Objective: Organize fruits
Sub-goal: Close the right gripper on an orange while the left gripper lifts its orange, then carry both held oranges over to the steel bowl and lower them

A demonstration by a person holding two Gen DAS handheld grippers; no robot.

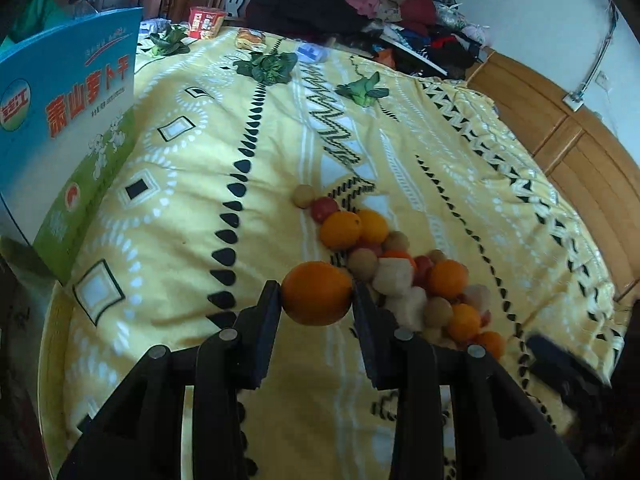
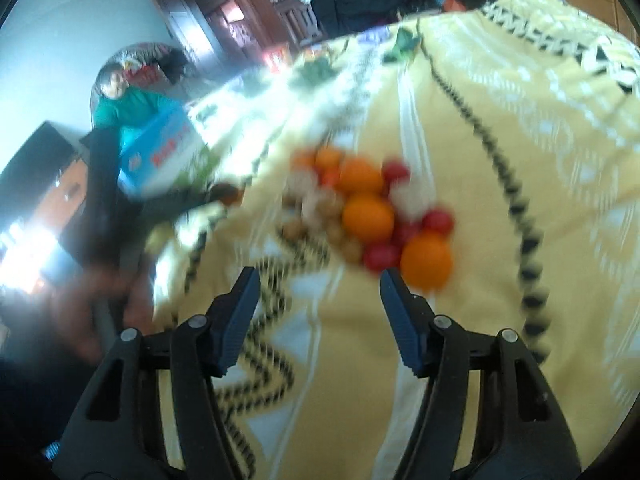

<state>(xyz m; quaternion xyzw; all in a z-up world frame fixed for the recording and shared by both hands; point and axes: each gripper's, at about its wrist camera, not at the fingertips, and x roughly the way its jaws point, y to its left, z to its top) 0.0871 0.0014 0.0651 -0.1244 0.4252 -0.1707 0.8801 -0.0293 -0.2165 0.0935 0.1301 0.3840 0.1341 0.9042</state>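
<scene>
My left gripper (image 1: 317,294) is shut on an orange (image 1: 317,293) and holds it just above the yellow patterned blanket (image 1: 192,216). Right of it lies a pile of fruit (image 1: 416,280): oranges, red tomatoes, brown round fruits and pale lumpy pieces. In the blurred right wrist view my right gripper (image 2: 318,280) is open and empty, a little short of the same fruit pile (image 2: 368,212). An orange (image 2: 426,258) lies just beyond its right finger.
A blue and green cardboard box (image 1: 68,120) stands at the blanket's left edge. Leafy greens (image 1: 266,66) and a red cup (image 1: 206,21) lie at the far end. Piled clothes (image 1: 352,0) sit behind. A wooden bed frame (image 1: 568,152) runs along the right.
</scene>
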